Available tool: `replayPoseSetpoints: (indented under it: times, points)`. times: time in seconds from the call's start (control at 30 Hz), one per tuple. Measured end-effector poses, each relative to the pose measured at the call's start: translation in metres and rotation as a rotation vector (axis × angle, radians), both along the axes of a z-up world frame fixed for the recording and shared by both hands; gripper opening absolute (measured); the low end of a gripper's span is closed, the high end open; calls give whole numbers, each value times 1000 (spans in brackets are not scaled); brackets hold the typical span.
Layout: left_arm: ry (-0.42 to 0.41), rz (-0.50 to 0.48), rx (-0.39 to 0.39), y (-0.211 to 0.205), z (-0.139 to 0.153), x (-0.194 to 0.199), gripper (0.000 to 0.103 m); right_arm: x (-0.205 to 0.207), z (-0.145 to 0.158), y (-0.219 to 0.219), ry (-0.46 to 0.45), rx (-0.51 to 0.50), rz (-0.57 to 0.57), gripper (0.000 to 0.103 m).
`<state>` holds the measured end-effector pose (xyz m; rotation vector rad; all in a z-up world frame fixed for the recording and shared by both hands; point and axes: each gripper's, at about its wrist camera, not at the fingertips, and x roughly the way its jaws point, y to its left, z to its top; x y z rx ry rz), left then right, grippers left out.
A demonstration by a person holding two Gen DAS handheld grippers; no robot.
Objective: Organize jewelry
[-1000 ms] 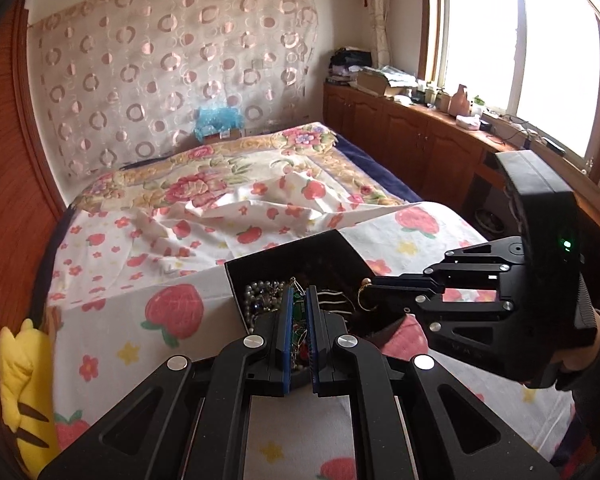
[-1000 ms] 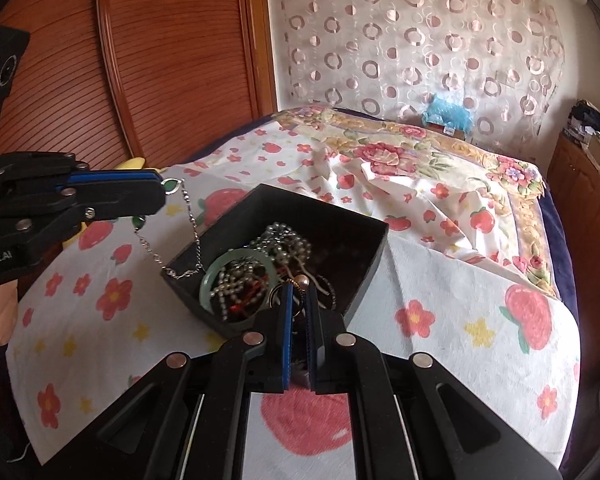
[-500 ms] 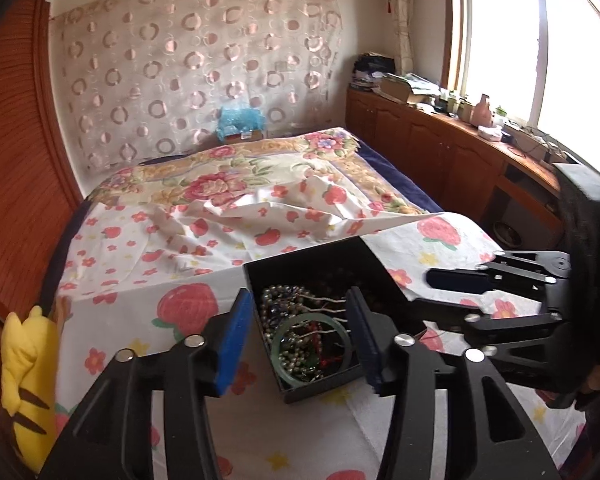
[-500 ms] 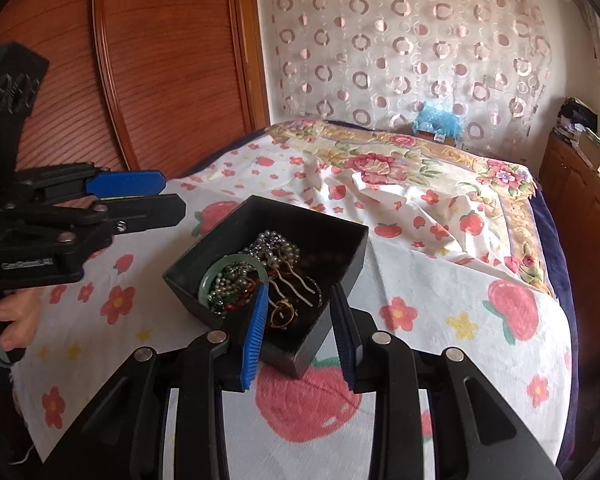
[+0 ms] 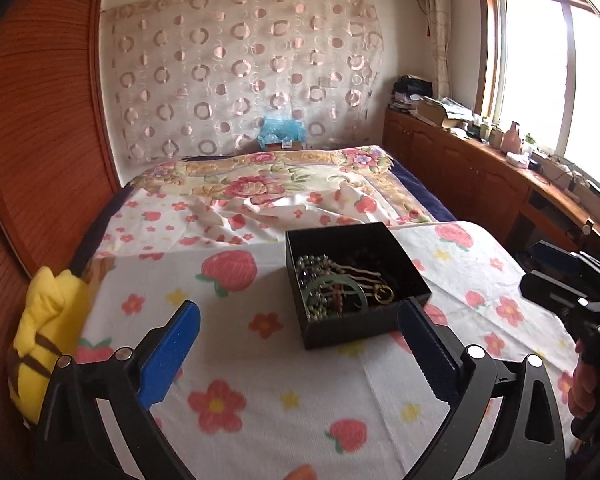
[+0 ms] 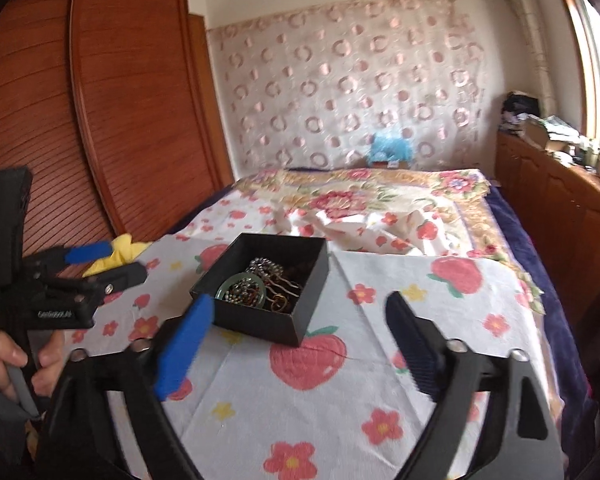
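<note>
A black open box sits on the strawberry-print sheet and shows in the right wrist view too. It holds a green bangle, bead strings, hairpins and a gold ring. My left gripper is wide open and empty, pulled back from the box; it also shows at the left of the right wrist view. My right gripper is wide open and empty, back from the box; it shows at the right edge of the left wrist view.
A yellow plush toy lies at the bed's left edge by the wooden wardrobe. A rumpled floral quilt covers the far half of the bed. Wooden cabinets with clutter run under the window on the right.
Both grippers went from shut over the box to wide open and drew back and up. The chain held by the left gripper is gone from its jaws.
</note>
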<state>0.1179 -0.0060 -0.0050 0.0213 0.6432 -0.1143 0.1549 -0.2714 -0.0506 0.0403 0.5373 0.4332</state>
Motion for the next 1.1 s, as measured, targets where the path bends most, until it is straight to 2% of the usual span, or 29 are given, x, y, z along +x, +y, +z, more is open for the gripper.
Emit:
replayPoseSetpoints:
  times: [0.07, 0.27, 0.43, 1.1]
  points:
    - [-4, 8, 5, 1, 0, -9, 96, -8, 3, -3, -13, -2, -21, 101]
    - [-10, 29, 21, 1, -1, -34, 96, -32, 6, -11, -34, -7, -101, 101]
    - [-18, 43, 20, 1, -1, -43, 96, -39, 5, -12, -44, 3, -124, 101]
    - [-38, 44, 11, -5, 8, -52, 96, -49, 3, -10, -73, -21, -147, 101]
